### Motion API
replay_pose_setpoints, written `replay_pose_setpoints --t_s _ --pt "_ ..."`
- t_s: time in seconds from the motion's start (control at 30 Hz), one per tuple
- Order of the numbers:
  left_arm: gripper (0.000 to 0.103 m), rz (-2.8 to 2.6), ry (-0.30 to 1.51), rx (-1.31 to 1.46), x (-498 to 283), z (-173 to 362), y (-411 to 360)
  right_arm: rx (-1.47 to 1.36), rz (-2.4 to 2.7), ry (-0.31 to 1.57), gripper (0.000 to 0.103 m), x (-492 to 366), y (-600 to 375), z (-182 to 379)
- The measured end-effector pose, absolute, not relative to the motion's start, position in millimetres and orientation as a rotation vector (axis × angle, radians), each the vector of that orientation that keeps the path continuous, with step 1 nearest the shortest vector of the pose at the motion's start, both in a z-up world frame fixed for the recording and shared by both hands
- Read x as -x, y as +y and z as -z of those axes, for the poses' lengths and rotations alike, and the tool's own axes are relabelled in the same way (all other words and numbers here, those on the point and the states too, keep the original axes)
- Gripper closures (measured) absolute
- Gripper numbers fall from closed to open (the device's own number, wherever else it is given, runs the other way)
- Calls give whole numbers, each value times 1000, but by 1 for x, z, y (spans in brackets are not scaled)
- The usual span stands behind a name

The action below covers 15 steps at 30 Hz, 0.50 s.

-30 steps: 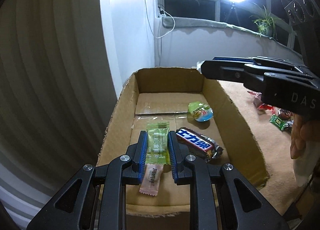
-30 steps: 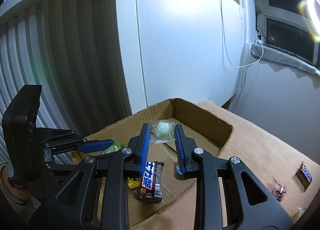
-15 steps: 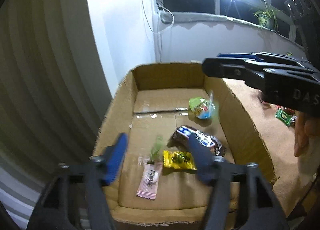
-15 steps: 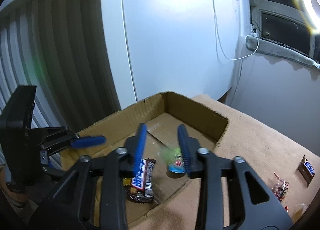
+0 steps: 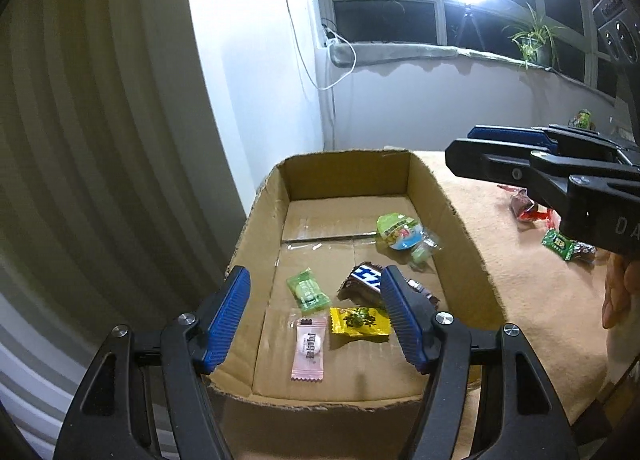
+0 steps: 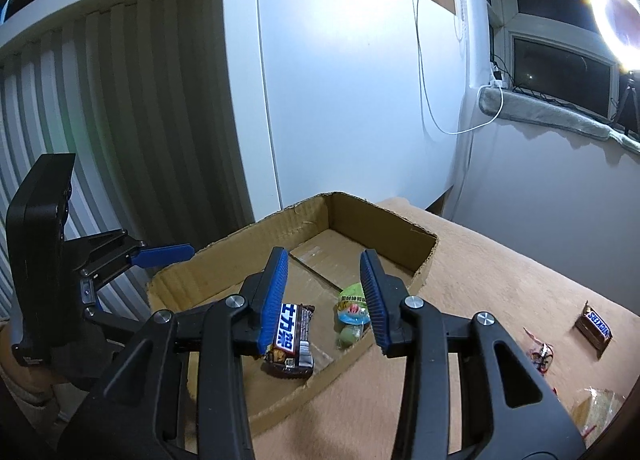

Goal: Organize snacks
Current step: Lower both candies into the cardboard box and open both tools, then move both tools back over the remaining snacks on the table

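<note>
Over the box's near end: the left gripper [image 5: 314, 310] hangs with its jaws wide apart and empty, placed so anything let go falls inside the walls.
Near floor: a pink sachet [image 5: 309, 348], a yellow pack [image 5: 359, 321] and a green pack [image 5: 309, 290] lie flat and close together, likely because drops land in one spot.
Mid floor: the bar [image 5: 366, 279] lies on a slant beside them, partly behind a blue finger.
Far right floor: a jelly cup [image 5: 399, 231] touches a small clear-wrapped sweet [image 5: 424, 252] near the right wall.
Box [image 5: 260, 227]: open-topped cardboard, so loading from above needs no lid work.
Right gripper [image 6: 324, 292]: jaws apart, holding nothing, poised above the box's right wall.
Cloth [image 6: 500, 292]: a Snickers [image 6: 596, 324] and other wrapped sweets [image 5: 560, 244] lie well apart from the box, so sorting looks unfinished.
</note>
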<state>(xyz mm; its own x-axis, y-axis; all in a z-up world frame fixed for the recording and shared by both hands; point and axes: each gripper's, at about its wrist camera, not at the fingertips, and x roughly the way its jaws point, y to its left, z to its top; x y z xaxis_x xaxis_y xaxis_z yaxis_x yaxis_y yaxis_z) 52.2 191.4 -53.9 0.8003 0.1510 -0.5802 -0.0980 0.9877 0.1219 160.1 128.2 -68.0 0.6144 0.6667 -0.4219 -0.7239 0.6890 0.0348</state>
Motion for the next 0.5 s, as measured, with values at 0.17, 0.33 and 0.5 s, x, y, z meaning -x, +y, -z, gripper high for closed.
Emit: replay_pose_setpoints --t_s 0.17,0.33,0.5 --pt "36 -131 604 -108 -42 42 179 133 -795 409 64 -145 114 61" --pt "32 -128 581 -139 -31 31 161 122 -782 401 64 -128 97 57" --pt "32 -115 560 -170 -24 21 141 108 -758 400 63 -113 74 59"
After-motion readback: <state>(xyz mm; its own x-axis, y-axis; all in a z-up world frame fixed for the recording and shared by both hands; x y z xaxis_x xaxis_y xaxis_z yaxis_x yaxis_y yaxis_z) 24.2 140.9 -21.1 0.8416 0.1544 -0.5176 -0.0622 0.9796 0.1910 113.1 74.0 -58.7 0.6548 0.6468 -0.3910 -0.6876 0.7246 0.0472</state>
